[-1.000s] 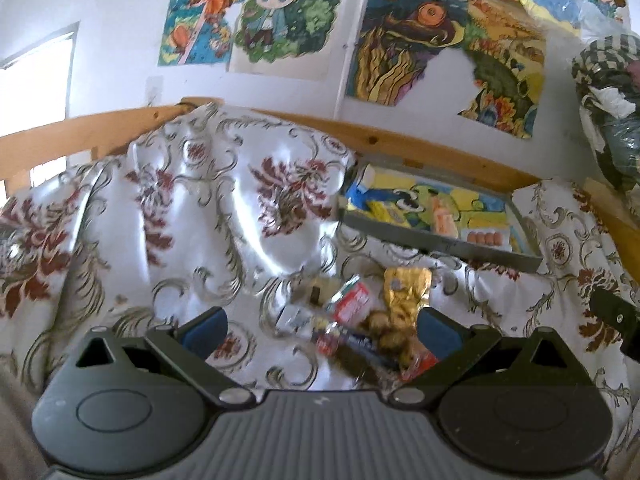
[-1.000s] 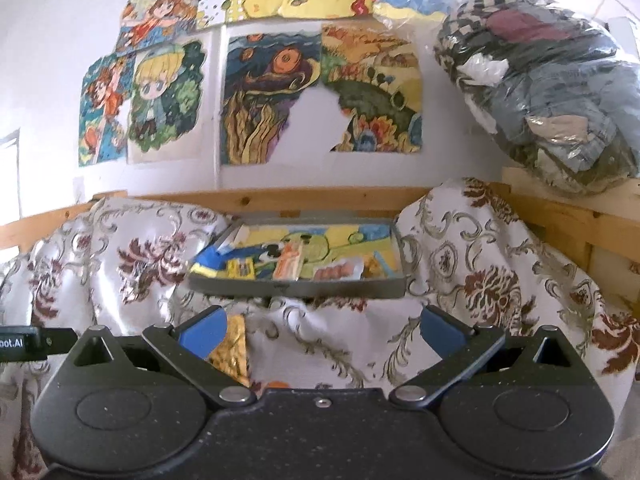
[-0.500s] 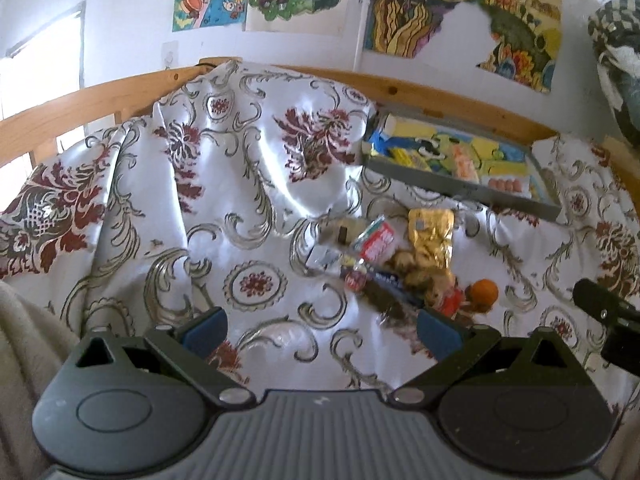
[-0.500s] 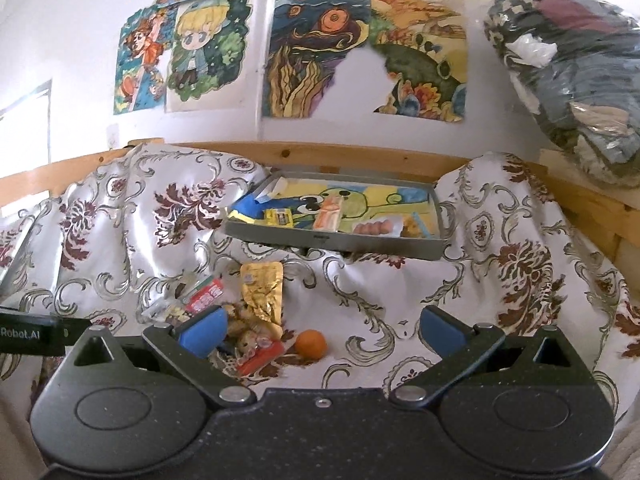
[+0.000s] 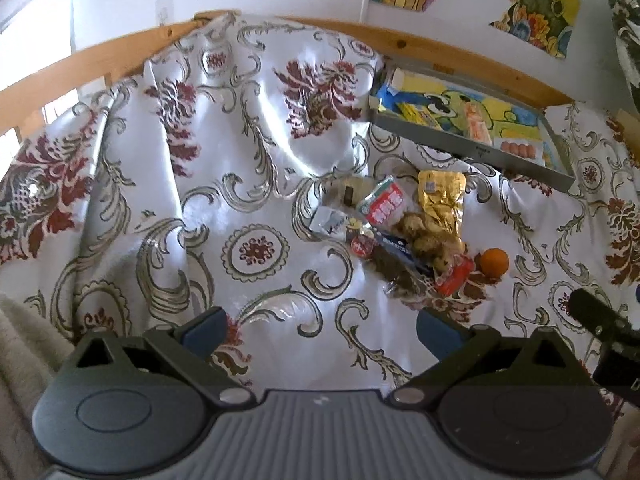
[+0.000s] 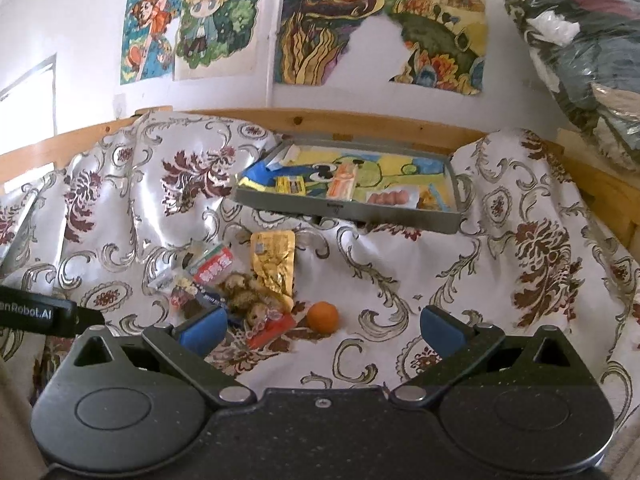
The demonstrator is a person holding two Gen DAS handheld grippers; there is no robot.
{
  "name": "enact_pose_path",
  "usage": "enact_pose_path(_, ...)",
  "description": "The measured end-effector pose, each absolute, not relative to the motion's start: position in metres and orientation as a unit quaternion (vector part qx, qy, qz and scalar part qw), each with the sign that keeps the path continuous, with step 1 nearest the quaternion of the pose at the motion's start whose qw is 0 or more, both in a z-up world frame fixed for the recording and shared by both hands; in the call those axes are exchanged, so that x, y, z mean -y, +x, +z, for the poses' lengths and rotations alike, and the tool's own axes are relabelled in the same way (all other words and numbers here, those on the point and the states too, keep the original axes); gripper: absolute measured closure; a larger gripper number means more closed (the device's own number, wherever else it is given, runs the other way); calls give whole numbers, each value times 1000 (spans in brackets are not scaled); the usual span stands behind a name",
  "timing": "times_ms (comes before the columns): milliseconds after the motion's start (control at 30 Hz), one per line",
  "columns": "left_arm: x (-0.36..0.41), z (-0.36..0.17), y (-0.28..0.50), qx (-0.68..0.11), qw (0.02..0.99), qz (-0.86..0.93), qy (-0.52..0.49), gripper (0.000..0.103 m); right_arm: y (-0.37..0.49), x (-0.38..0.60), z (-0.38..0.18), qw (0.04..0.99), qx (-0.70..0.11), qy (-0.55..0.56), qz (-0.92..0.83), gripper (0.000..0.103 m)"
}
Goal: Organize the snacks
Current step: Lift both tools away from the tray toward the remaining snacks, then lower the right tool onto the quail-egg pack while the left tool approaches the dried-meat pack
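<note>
Two claws hang empty above the cloth-covered bed: the left claw (image 5: 318, 330) and the right claw (image 6: 322, 325) both have their jaws spread wide with nothing between them, which suits a start where no snack has yet been picked. The snacks (image 5: 400, 228) lie in a loose heap right of centre in the left view and lower left of centre in the right view; a gold pouch (image 6: 274, 258) sits at the heap's top edge, a red-and-white packet (image 6: 213, 266) to its left, and an orange (image 6: 323, 317) lies just beside the heap, apart from the wrappers. The tray (image 6: 352, 210) rests above the heap in both views, tilted on the rumpled cloth (image 5: 248, 152), already holding a few packets, so it looks like the place the rest should go. Overlapping wrappers would likely make a clean pinch on one item awkward, and folds of cloth rise between heap and tray. Posters (image 6: 192, 20) cover the wall behind.
</note>
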State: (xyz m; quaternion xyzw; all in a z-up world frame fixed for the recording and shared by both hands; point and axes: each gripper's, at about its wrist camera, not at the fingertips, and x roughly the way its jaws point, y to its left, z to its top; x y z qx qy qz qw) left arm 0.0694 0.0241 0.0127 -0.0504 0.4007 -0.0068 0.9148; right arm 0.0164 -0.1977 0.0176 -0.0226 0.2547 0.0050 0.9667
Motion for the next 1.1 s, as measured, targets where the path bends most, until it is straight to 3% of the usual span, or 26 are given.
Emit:
enact_pose_path(567, -32, 9, 123, -445, 895, -22, -22, 0, 54, 195, 3, 942, -331, -22, 41, 1)
enact_pose_path(1100, -30, -17, 159, -464, 883, -44, -51, 0, 98, 192, -12, 934, -340, -85, 73, 1)
